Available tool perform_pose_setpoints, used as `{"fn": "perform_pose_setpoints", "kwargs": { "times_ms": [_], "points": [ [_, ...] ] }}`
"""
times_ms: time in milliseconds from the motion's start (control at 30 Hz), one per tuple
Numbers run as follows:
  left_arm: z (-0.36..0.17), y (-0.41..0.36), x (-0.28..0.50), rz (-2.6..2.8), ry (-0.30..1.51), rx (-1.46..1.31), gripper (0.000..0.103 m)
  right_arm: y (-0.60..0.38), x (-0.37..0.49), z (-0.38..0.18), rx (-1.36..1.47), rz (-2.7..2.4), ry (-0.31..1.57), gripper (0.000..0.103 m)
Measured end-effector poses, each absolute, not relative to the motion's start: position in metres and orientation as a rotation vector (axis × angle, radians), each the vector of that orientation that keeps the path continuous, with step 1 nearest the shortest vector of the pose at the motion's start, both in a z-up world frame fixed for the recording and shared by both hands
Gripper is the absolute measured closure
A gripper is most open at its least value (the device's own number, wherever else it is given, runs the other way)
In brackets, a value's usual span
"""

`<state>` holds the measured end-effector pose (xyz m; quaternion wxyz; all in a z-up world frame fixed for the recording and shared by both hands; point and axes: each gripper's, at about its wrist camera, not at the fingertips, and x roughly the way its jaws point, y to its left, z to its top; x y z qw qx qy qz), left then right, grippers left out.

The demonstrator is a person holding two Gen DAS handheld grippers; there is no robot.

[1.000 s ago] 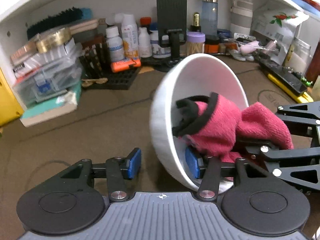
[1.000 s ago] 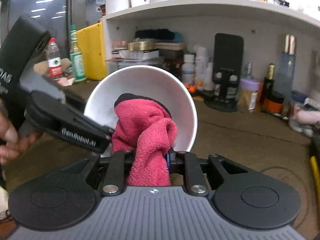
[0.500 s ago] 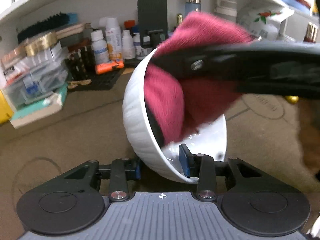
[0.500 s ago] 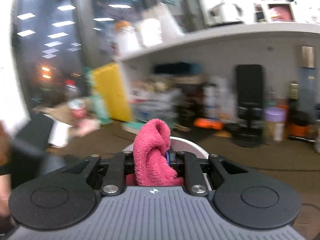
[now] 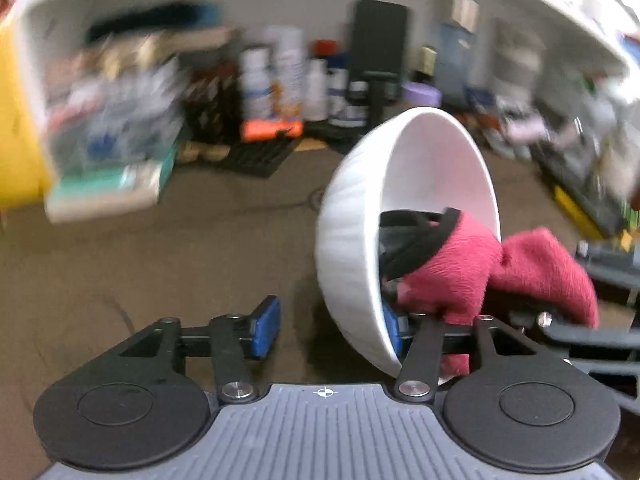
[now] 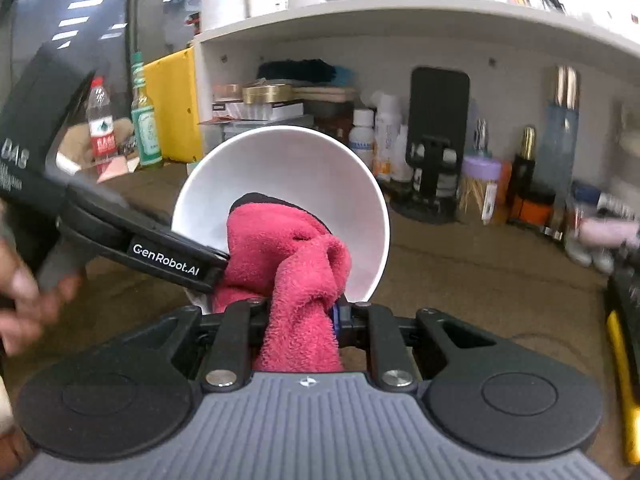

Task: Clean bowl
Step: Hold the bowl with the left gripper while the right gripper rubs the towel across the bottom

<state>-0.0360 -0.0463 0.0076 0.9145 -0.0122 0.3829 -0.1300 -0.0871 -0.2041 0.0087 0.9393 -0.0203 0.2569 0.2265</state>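
Observation:
A white bowl (image 5: 432, 168) is tipped on its side above the brown table, its mouth turned to the right gripper. The left gripper (image 5: 328, 328) straddles the bowl's lower rim and its jaws are opening. Its right blue pad (image 5: 394, 332) is inside the bowl, while its left pad (image 5: 264, 328) stands clear of the outer wall. The right gripper (image 6: 300, 312) is shut on a pink cloth (image 6: 280, 248) with a black edge. That cloth is pushed into the lower part of the bowl (image 6: 280, 168). The left gripper's arm (image 6: 168, 260) reaches in from the left.
Under a white shelf (image 6: 400, 20) at the back stand bottles (image 6: 360, 140), a black phone stand (image 6: 438, 140), a purple-lidded jar (image 6: 480, 184) and stacked boxes (image 5: 108, 168). A yellow box (image 6: 176, 100) is at the left. A black mat (image 5: 260, 152) lies on the brown table (image 5: 160, 260).
Half a second ago the cloth swept high across the bowl and the left jaws pinched the rim. Now the cloth is back low in the bowl and the left jaws stand wider.

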Motion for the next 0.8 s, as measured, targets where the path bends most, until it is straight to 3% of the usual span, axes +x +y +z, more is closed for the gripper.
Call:
{"fn": "perform_pose_setpoints", "kwargs": {
  "times_ms": [67,100,133,300,533,700,800],
  "points": [
    [0.007,-0.051,-0.040,-0.269,0.770,0.002,0.053,-0.204,-0.086,0.010,-0.035,0.466,0.531,0.083],
    [0.008,-0.053,-0.040,-0.300,0.773,0.018,0.066,-0.202,-0.085,0.012,-0.051,0.470,0.529,0.083],
    [0.010,-0.055,-0.040,-0.331,0.781,0.041,0.070,-0.200,-0.085,0.012,-0.068,0.473,0.524,0.083],
    [0.016,-0.064,-0.044,-0.393,0.786,0.177,0.068,-0.175,-0.081,0.020,-0.246,0.438,0.416,0.084],
    [0.015,-0.058,-0.040,-0.409,0.799,0.171,0.066,-0.201,-0.090,0.065,0.097,0.525,0.249,0.084],
    [0.018,-0.058,-0.034,-0.405,0.801,0.238,0.063,-0.207,-0.083,0.017,0.078,0.442,0.463,0.082],
    [0.019,-0.060,-0.034,-0.408,0.795,0.269,0.063,-0.210,-0.085,0.003,0.053,0.450,0.489,0.075]
  ]
}}
